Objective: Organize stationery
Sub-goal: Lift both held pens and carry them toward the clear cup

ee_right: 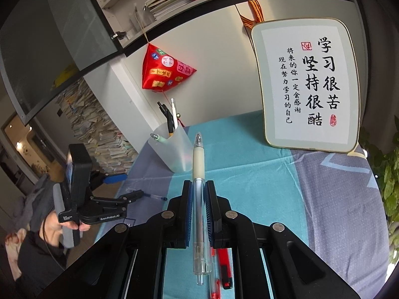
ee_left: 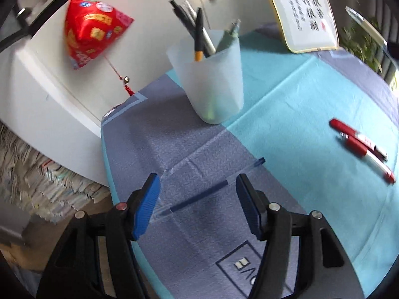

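A translucent cup [ee_left: 212, 79] holding several pens stands on the blue tablecloth; it also shows in the right wrist view [ee_right: 174, 149]. My left gripper [ee_left: 198, 186] is open, its jaws on either side of a clear blue ballpoint pen [ee_left: 212, 186] lying on the cloth. Two red pens [ee_left: 361, 147] lie to the right. My right gripper [ee_right: 198, 186] is shut on a clear pen with a white grip [ee_right: 198, 174], held above the table, tip towards the cup. The left gripper [ee_right: 129, 186] shows at the left of the right wrist view.
A framed calligraphy board [ee_right: 309, 84] stands at the back of the table [ee_right: 324, 199]. A red hanging ornament [ee_right: 164, 72] is on the wall behind the cup. Stacks of paper [ee_right: 99, 129] lie left of the table. A plant [ee_right: 389, 174] is at the right edge.
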The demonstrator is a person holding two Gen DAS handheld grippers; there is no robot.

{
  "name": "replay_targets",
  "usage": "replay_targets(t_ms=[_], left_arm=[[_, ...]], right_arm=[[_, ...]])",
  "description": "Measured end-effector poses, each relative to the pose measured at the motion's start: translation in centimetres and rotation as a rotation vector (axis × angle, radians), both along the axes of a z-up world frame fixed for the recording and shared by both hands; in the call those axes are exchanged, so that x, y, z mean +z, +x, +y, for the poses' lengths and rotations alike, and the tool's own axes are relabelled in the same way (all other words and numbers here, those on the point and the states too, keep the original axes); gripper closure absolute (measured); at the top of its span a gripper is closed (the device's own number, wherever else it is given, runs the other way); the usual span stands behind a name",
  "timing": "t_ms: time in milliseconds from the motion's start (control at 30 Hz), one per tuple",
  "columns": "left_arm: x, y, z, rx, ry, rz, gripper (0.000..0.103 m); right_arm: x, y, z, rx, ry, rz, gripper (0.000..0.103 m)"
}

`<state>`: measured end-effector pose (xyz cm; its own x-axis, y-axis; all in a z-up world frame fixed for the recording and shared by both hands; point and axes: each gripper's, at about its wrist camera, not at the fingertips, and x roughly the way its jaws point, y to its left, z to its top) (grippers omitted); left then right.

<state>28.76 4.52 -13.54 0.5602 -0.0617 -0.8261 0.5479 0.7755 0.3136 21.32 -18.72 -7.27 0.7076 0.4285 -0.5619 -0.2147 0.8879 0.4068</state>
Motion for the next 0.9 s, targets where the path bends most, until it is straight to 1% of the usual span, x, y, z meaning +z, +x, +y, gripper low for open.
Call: replay_targets(t_ms=[33, 133, 167, 200, 233, 300, 333, 367, 400, 433, 467, 533, 700, 767, 833, 900], left_arm=[[-0.3, 0.2, -0.1, -0.032, 0.031, 0.025, 0.044], [-1.0, 0.6, -0.4, -0.136, 0.042, 0.13, 0.042], [-1.6, 0.7, -0.5, -0.156, 0.074, 0.155, 0.042], [-2.1, 0.8, -0.8, -0.169, 0.114, 0.156, 0.04], [-1.9, 0.8, -0.9, -0.189, 0.099, 0.135, 0.042], [-2.0, 1.2, -1.0, -0.19, 0.081, 0.181, 0.045], [-1.9, 1.5, -0.9, -0.193, 0.049, 0.226, 0.06], [-1.8, 1.7, -0.7, -0.2, 0.003, 0.284, 0.08], [-1.8, 1.7, -0.7, -0.21, -0.019, 0.322, 0.086], [-1.7, 1.4, -0.9, -0.225, -0.015, 0.322, 0.092], [-1.7, 1.0, -1.1, -0.239, -0.002, 0.31, 0.094], [-1.6, 0.6, -1.3, -0.245, 0.01, 0.294, 0.096], [-1.2, -0.3, -1.5, -0.225, -0.003, 0.263, 0.097], [-0.7, -0.9, -1.5, -0.225, -0.024, 0.225, 0.097], [0.6, -1.5, -1.3, -0.221, -0.094, 0.172, 0.097], [2.0, -2.0, -1.0, -0.214, -0.149, 0.129, 0.097]], right_arm=[[0.0, 0.1, 0.0, -0.001, 0.002, 0.003, 0.093], [-0.2, 0.3, -0.2, -0.01, 0.009, 0.012, 0.093], [-0.3, 0.4, -0.1, -0.009, 0.011, 0.015, 0.093], [-0.3, 0.4, 0.0, -0.009, 0.013, 0.016, 0.093], [-0.4, 0.5, 0.0, -0.009, 0.014, 0.018, 0.093], [-0.5, 0.6, 0.0, -0.01, 0.016, 0.022, 0.093], [-0.5, 0.6, 0.0, -0.014, 0.016, 0.024, 0.093], [-0.6, 0.7, -0.1, -0.017, 0.017, 0.026, 0.093], [-0.6, 0.8, -0.2, -0.02, 0.021, 0.029, 0.093], [-0.6, 0.8, -0.3, -0.022, 0.03, 0.031, 0.093], [-0.7, 0.9, -0.4, -0.022, 0.04, 0.033, 0.093], [-0.8, 1.0, -0.6, -0.022, 0.058, 0.034, 0.093], [-0.5, 0.7, -0.4, -0.023, 0.061, 0.024, 0.093], [-0.4, 0.6, -0.2, -0.022, 0.061, 0.019, 0.093], [-0.4, 0.6, -0.1, -0.02, 0.063, 0.02, 0.093], [-0.5, 0.5, -0.1, -0.018, 0.067, 0.021, 0.093]])
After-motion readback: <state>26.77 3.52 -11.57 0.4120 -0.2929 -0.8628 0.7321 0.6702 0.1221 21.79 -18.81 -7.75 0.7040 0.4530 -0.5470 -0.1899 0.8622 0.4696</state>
